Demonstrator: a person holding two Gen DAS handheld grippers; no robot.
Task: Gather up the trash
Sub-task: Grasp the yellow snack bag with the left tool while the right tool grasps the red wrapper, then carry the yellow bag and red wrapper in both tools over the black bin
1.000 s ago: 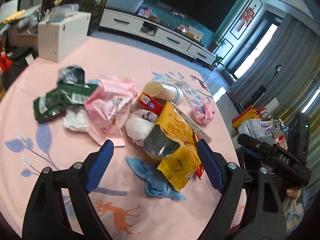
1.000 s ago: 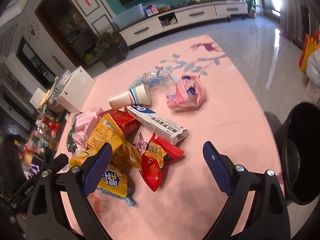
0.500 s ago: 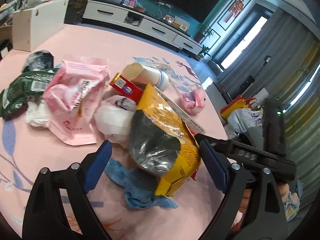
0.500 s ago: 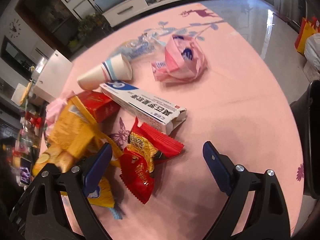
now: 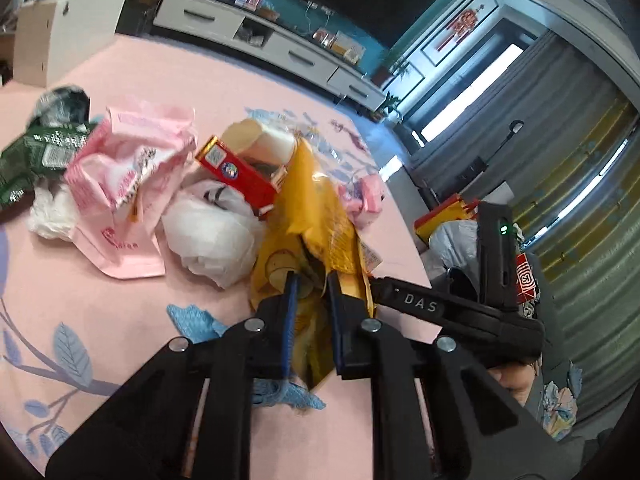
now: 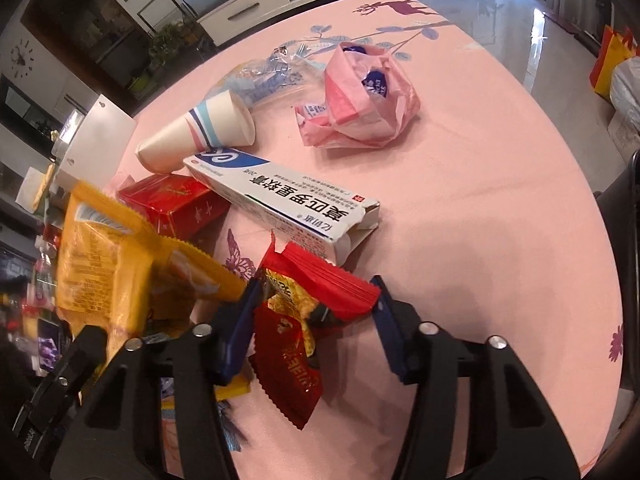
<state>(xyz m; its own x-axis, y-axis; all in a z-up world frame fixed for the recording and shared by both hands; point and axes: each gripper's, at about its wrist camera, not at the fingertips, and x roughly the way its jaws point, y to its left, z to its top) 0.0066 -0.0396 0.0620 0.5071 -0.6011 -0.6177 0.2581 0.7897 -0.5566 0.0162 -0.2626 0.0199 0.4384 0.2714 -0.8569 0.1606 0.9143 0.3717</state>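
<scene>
My left gripper (image 5: 311,280) is shut on a yellow snack bag (image 5: 316,216), which also shows in the right wrist view (image 6: 120,256). My right gripper (image 6: 316,296) is partly closed around a red snack wrapper (image 6: 296,328), its jaws close on both sides of it; firm contact is unclear. More trash lies on the pink table (image 6: 480,240): a white toothpaste box (image 6: 280,196), a paper cup (image 6: 200,136), a red box (image 5: 236,172), a pink bag (image 5: 128,184), white crumpled plastic (image 5: 216,236), a pink wrapper (image 6: 364,100) and a green packet (image 5: 28,156).
A black bin (image 6: 624,248) stands past the table's right edge. A blue cloth (image 5: 200,320) lies under the left gripper. A white box (image 5: 60,40) sits at the table's far left. The right gripper's black body (image 5: 460,308) shows right of the yellow bag.
My left gripper moved forward and shut on the yellow bag. My right gripper moved down to the red wrapper and its jaws narrowed around it.
</scene>
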